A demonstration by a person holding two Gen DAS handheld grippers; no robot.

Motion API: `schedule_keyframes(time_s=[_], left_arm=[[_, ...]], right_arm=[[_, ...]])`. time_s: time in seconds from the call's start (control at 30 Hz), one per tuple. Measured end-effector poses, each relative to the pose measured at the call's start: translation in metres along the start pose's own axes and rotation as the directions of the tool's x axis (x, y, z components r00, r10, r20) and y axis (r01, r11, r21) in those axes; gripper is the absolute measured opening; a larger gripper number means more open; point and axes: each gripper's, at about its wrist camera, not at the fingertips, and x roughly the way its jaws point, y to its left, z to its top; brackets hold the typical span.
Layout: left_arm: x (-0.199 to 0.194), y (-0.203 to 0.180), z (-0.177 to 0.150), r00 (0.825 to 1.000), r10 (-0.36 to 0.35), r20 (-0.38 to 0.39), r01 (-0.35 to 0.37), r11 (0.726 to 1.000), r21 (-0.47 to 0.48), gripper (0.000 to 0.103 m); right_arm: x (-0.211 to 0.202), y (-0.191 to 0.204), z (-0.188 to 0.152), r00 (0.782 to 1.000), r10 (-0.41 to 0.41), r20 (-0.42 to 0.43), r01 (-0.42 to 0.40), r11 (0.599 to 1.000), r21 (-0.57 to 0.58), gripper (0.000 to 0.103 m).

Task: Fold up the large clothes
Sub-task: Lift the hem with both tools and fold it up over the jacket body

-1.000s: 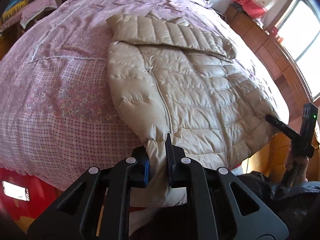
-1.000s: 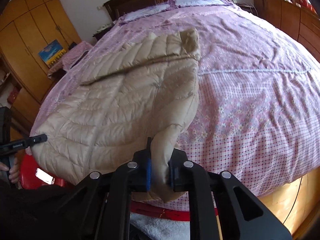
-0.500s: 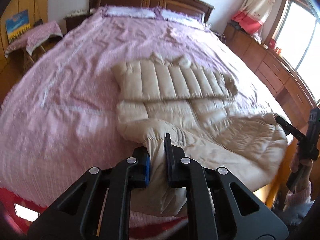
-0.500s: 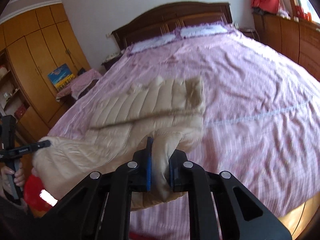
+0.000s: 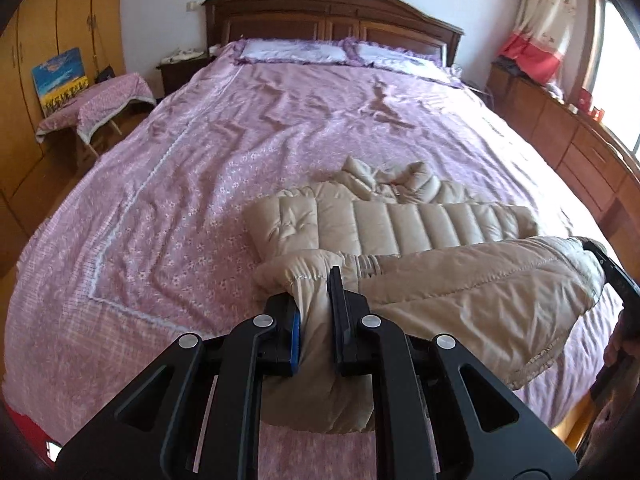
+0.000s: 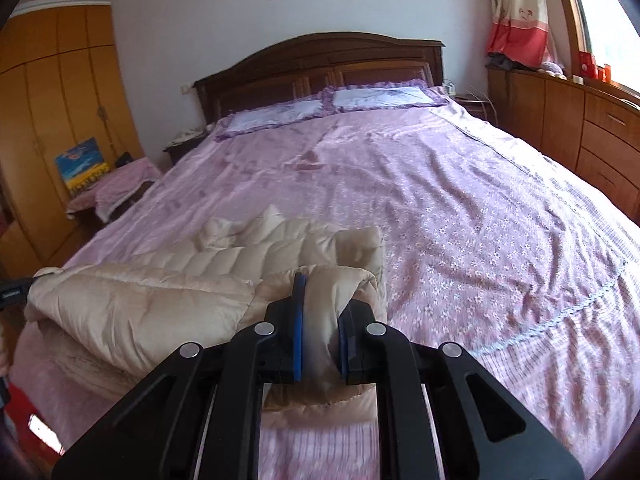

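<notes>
a beige down jacket lies on the pink bedspread. left gripper and right gripper each pinch its lifted hem corners. it looks light, puffy and slippery, so the gathered hem seems the best hold.

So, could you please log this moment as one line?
phase: folding hem toward collar | left gripper: shut on jacket hem | right gripper: shut on jacket hem | jacket: on bed, hem lifted
</notes>
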Motion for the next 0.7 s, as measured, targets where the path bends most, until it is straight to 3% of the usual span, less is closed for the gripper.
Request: schedule_keyframes(time_s=[0.37,0.7], left_arm=[[0.094,-0.006,-0.016,0.991,0.112,-0.068,-0.109,0.993,0.040,0.018],[0.134,-0.008,-0.028,0.988,0.110,-0.105,-0.106,0.993,0.041,0.020]], right_arm=[[0.088,-0.004,-0.026,0.991,-0.088,-0.101,0.086,0.996,-0.025,0.020],[0.118,-0.002,-0.047,0.981,-0.107,-0.165,0.103,0.994,-0.032,0.025]])
